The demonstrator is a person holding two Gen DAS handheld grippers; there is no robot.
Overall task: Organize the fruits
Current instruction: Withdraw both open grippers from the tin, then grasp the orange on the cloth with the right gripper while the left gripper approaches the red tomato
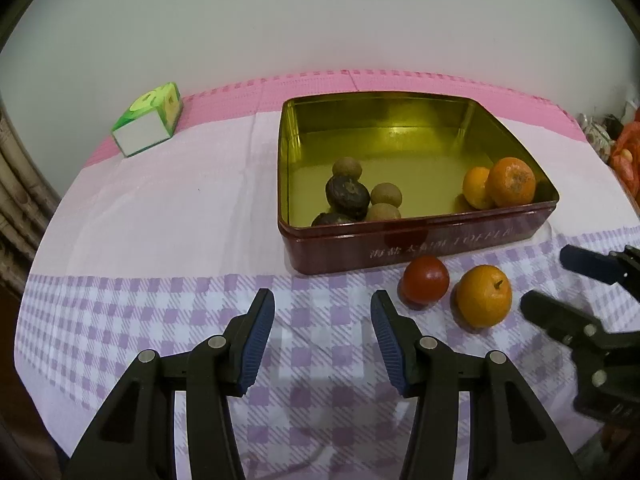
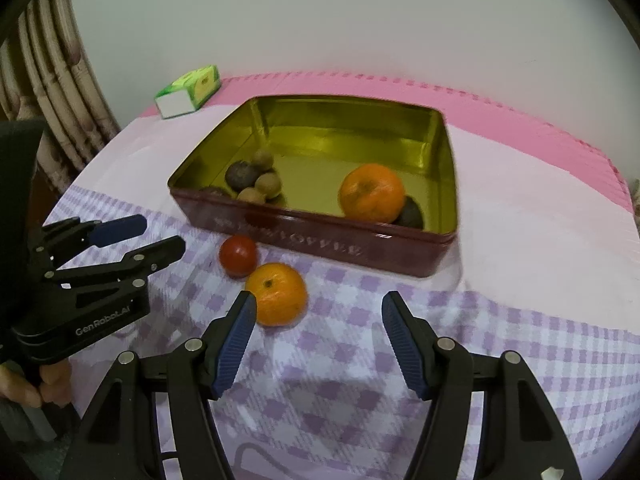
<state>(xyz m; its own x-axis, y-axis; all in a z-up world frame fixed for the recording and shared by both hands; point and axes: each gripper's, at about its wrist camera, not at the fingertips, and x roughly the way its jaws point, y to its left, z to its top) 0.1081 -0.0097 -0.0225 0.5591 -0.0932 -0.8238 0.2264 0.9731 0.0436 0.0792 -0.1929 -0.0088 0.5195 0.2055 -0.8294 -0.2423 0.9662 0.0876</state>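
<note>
A dark red tin (image 1: 420, 242) with a gold inside stands on the table; it also shows in the right wrist view (image 2: 320, 236). Inside it lie small brown fruits (image 1: 352, 196) at the near left and oranges (image 1: 512, 182) at the near right. In front of the tin lie a red fruit (image 1: 425, 279) (image 2: 238, 256) and an orange (image 1: 484, 295) (image 2: 278, 299). My left gripper (image 1: 322, 312) is open and empty, left of the red fruit. My right gripper (image 2: 316, 312) is open and empty, just right of the loose orange; it also shows in the left wrist view (image 1: 560, 276).
A green and white box (image 1: 150, 124) lies at the far left on the pink cloth. The checked cloth (image 1: 160, 312) covers the near table. A cane chair (image 2: 48, 92) stands left of the table. Red-orange clutter (image 1: 628, 152) sits at the far right edge.
</note>
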